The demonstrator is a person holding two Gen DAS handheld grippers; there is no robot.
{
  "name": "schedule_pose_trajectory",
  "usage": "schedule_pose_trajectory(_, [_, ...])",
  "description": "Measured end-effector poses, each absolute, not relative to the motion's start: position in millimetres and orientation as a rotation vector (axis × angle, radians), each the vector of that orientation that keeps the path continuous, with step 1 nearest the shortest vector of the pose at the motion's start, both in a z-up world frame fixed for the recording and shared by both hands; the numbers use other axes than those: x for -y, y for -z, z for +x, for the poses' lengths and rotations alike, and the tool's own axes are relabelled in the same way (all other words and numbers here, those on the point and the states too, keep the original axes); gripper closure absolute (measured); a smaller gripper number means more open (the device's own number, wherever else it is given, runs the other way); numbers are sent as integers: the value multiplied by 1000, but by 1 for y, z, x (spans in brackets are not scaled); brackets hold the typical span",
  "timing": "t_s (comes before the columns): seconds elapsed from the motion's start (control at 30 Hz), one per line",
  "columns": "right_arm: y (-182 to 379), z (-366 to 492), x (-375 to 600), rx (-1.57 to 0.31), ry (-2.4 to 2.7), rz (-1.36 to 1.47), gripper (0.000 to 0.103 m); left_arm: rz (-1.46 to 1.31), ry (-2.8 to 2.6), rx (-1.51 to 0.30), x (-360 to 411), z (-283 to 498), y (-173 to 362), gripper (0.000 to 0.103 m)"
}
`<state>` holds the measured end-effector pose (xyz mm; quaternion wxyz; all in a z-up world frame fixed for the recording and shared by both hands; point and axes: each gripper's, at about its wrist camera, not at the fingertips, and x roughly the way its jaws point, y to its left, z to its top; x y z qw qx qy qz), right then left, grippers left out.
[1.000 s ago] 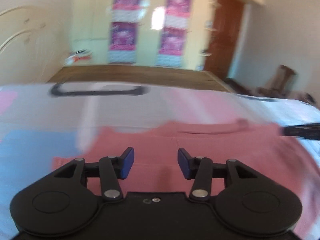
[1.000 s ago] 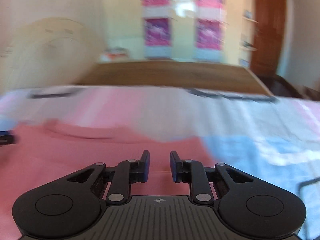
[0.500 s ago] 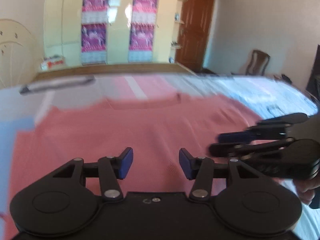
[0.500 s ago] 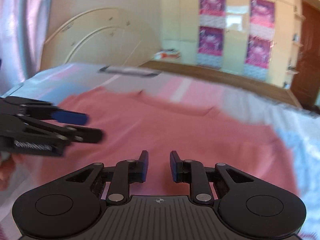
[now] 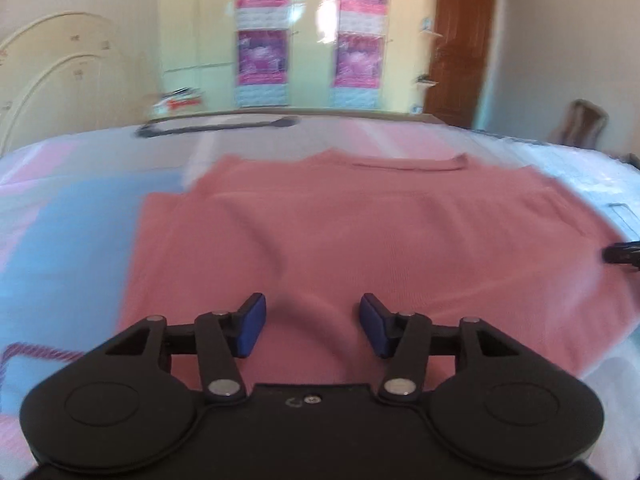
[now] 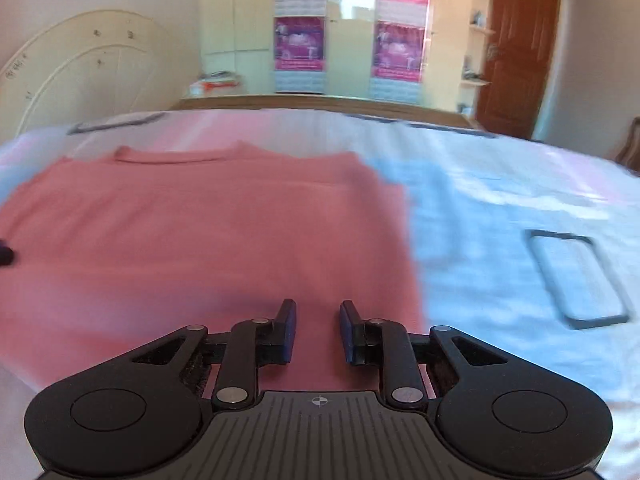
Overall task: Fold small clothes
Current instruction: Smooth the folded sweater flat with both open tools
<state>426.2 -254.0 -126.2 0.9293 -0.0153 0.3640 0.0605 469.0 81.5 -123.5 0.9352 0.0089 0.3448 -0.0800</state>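
A: We held the left gripper [image 5: 312, 330] over the near hem of the pink shirt [image 5: 360, 240], didn't we? Its blue pads [image 5: 250, 330] stood wide apart with nothing between them.

B: Yes, and the right gripper [image 6: 318, 332] hung above the same hem, nearer the shirt's right side edge. Its jaws were parted too, though by a narrower gap, and they gripped nothing. Both tools had matte black plastic bodies with round pivot housings and small metal rivets.

A: We saw the shirt [image 6: 200, 240] spread flat, collar toward the far edge of the bed. The cloth looked like a fine ribbed knit, soft, with a few shallow creases and a straight band at the neckline.

B: It lay on the bedsheet [image 5: 72, 240], which was smooth and printed in pale blue, pink and white blocks. From the left wrist view we could make out a purple cord outline at the sheet's near left corner.

A: At the right edge of that view we caught a dark fingertip of the other gripper, just over the shirt's side.

B: Farther out, on the sheet toward the right edge of the bed, we saw a dark rectangular outline [image 6: 576, 280] with rounded corners; whether it was printed or an object we could not tell. Beyond the bed stood cream wardrobe doors with purple posters [image 6: 300, 40], a curved cream headboard [image 6: 80, 72], and a brown wooden door [image 6: 520, 48].
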Motion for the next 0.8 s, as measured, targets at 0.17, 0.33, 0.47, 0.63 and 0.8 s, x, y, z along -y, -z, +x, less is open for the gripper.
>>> schedule_pose_trajectory(0.17, [100,396,230,-676,-151,7,81,11,213,-640,-45,447,102,54])
schedule_pose_trajectory(0.33, [105,382,160,-700,-329,-21,81,92,317,-707,15,441,122,53])
schedule_pose_trajectory(0.47, [120,367,134,-738,-316,-124,79,175,318,-704,26,433,130,52])
schedule_pose_trajectory(0.63, [120,357,166,-741,-271,-153,79,119,235,-698,-20,420,127,53])
schedule_pose_trajectory(0.8, [120,362,242,-777,-76,-66,79,54,130,-732,-76,419,131,50])
